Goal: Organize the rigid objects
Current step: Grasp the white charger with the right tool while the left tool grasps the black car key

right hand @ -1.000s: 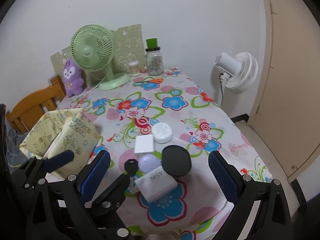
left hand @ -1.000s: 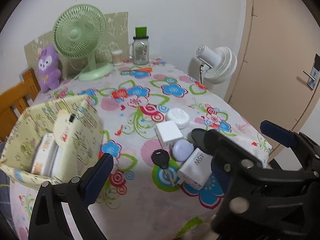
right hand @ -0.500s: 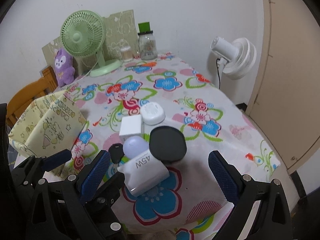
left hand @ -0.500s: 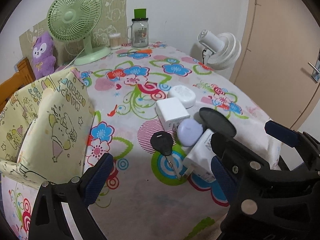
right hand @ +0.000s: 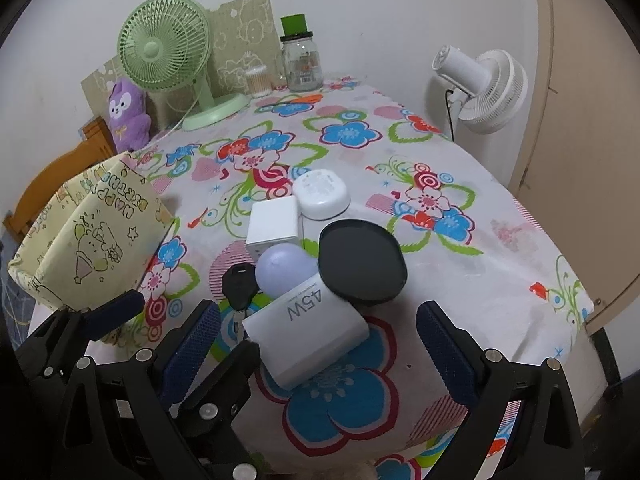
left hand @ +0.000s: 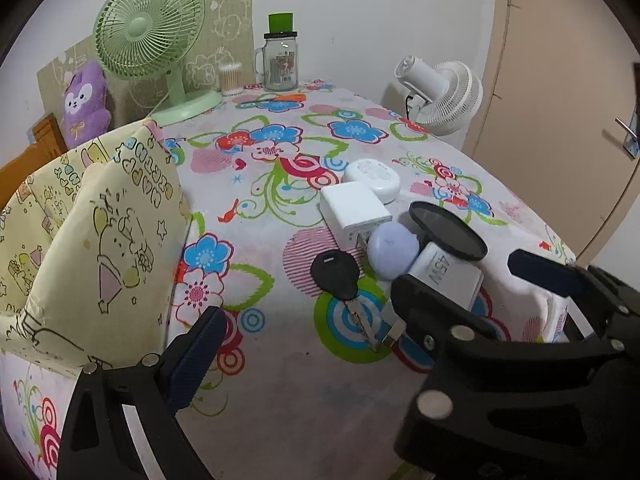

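both grippers, right gripper (right hand: 316,344) and left gripper (left hand: 360,296), spread wide, holding nothing. white charger (right hand: 306,340) between right fingers, probably leaning on black disc (right hand: 362,266); straddle squarely, squeeze flat sides, carry to fabric box (right hand: 86,240).

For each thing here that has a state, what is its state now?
left gripper: open, empty
right gripper: open, around 45W charger
fabric storage box: open top
glass jar: lid on
green fan: not spinning
car key: lying flat
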`<state>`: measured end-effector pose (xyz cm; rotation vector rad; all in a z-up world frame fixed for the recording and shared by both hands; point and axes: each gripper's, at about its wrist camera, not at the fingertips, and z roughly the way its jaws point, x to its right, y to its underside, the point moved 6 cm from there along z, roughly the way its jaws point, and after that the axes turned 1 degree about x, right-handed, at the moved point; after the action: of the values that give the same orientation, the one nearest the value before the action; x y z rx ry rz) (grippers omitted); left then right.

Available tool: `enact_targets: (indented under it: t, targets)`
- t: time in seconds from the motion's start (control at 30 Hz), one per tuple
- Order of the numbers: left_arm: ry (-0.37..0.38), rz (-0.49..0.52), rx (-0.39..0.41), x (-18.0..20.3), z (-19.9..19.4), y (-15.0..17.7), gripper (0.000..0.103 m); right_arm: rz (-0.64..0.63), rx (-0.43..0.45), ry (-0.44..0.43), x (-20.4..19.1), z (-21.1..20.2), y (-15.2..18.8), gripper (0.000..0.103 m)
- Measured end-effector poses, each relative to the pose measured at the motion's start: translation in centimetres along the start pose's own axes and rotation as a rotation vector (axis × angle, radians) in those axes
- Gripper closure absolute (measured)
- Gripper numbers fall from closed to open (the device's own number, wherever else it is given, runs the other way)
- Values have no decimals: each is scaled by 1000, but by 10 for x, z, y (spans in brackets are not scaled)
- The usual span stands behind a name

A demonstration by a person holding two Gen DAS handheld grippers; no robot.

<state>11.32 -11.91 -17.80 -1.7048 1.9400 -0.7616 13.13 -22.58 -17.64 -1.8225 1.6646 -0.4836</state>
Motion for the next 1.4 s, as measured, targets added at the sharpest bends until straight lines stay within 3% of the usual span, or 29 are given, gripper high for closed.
enact_targets:
  t: [0.2, 0.3, 0.47, 1.07, 1.23, 1.4]
  targets:
    - [-33, 35, -3, 0, 5, 6, 4, -20, -32, 20, -5, 11, 5, 8]
    - [-15, 43, -22, 2, 9, 9, 4, -12, -60, 30, -5, 18, 9, 11]
    - [2, 18, -48, -1, 15, 9, 5, -4, -76, 25, -6, 24, 11, 27]
    - [33, 10, -38, 9, 28, -12, 5, 37, -27, 41, 10, 18, -10, 28]
    - [-1, 8, -62, 7, 38, -14, 14, 49, -4, 45, 14, 17, -19, 28]
    - [-7, -9, -42, 3, 41, -21, 33, 59, -3, 43, 16, 21, -24, 28]
